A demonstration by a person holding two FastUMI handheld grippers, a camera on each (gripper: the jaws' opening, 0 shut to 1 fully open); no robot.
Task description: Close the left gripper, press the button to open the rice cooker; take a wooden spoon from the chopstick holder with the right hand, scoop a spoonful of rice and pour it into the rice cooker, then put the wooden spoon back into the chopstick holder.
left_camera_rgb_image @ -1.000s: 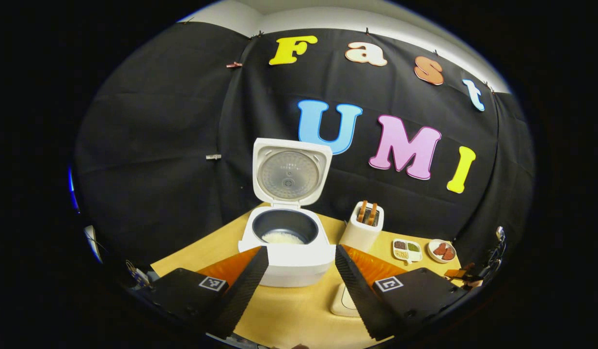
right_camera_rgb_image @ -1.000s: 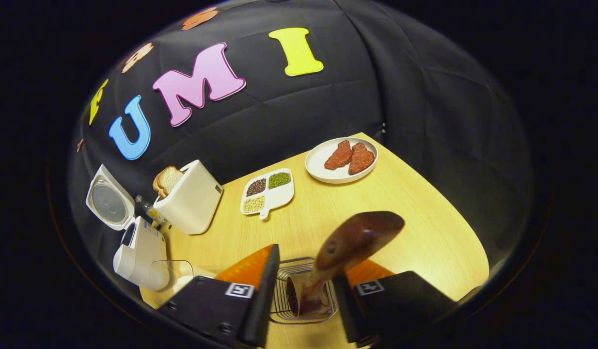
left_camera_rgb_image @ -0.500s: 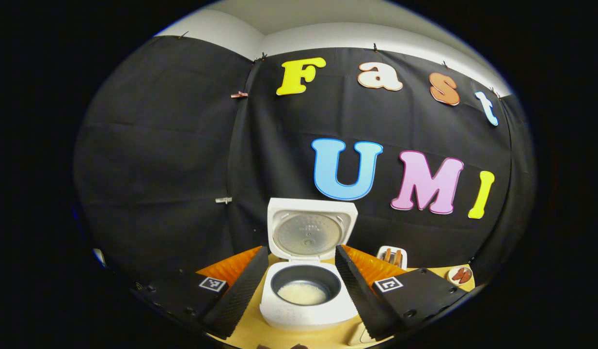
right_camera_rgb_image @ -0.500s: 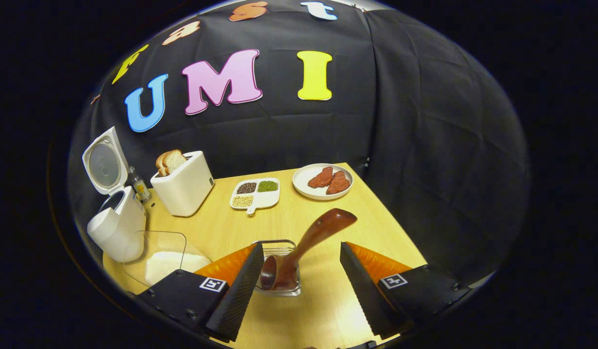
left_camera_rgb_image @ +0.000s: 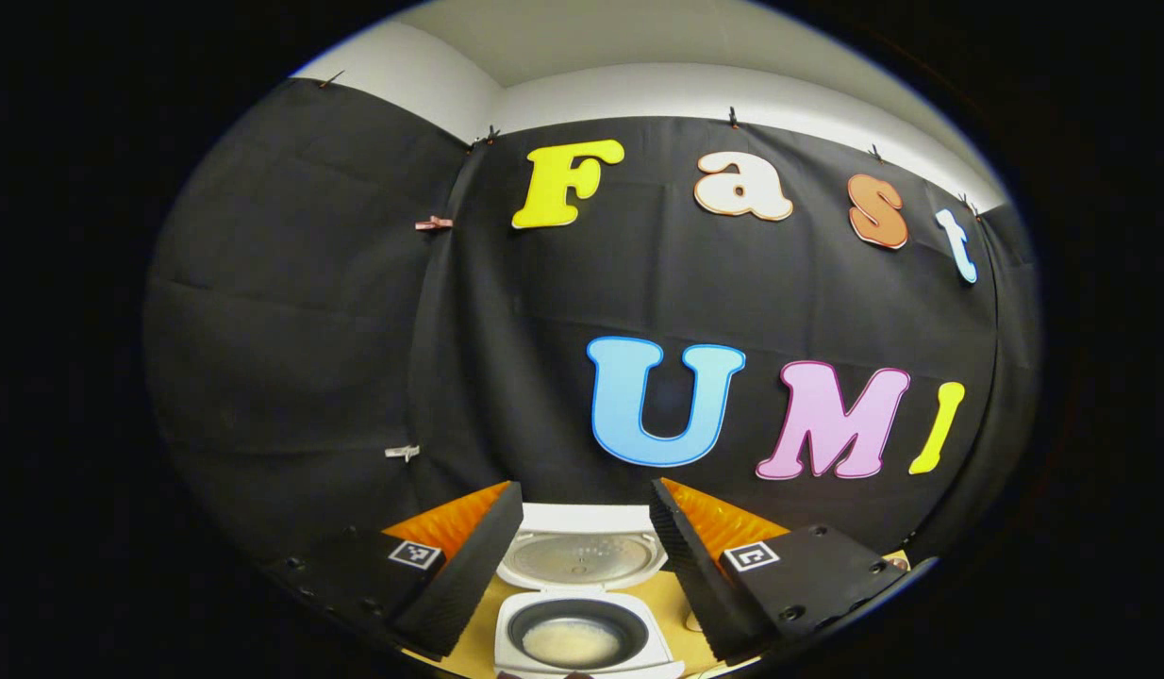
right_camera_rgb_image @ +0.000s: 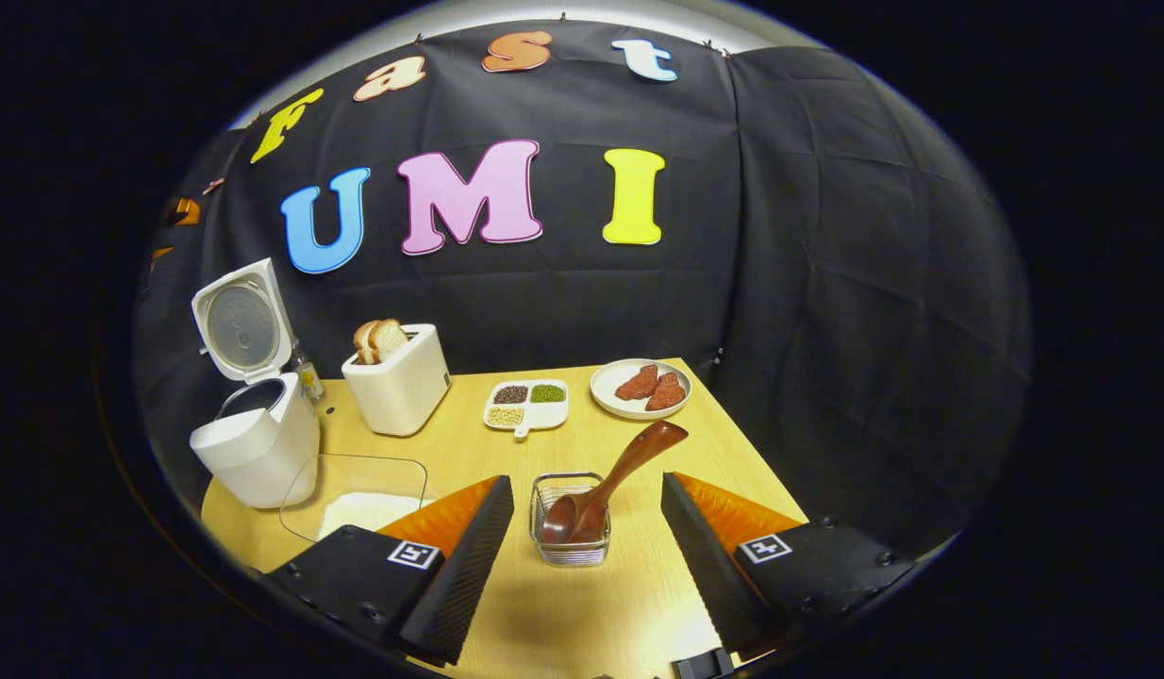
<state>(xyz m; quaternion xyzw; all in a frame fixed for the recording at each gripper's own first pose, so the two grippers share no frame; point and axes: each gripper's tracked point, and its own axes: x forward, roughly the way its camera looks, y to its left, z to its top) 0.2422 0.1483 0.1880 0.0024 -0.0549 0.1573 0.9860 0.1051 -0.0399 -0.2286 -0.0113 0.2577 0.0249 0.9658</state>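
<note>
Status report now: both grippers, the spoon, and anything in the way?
Left gripper open, above open cooker. Right gripper open, spoon bowl-down in holder, leaning right. Rice in the pot. Nothing blocking.

rice cooker [right_camera_rgb_image: 257,443]: showing a smooth white plastic shell
wooden spoon [right_camera_rgb_image: 612,478]: gleaming as dark, glossy wood
chopstick holder [right_camera_rgb_image: 570,521]: looking like thin metal wire mesh
table [right_camera_rgb_image: 582,604]: showing pale, smooth wood grain
right gripper [right_camera_rgb_image: 587,547]: wearing matt black ribbed fingers
clear container [right_camera_rgb_image: 356,492]: looking like smooth transparent plastic
</note>
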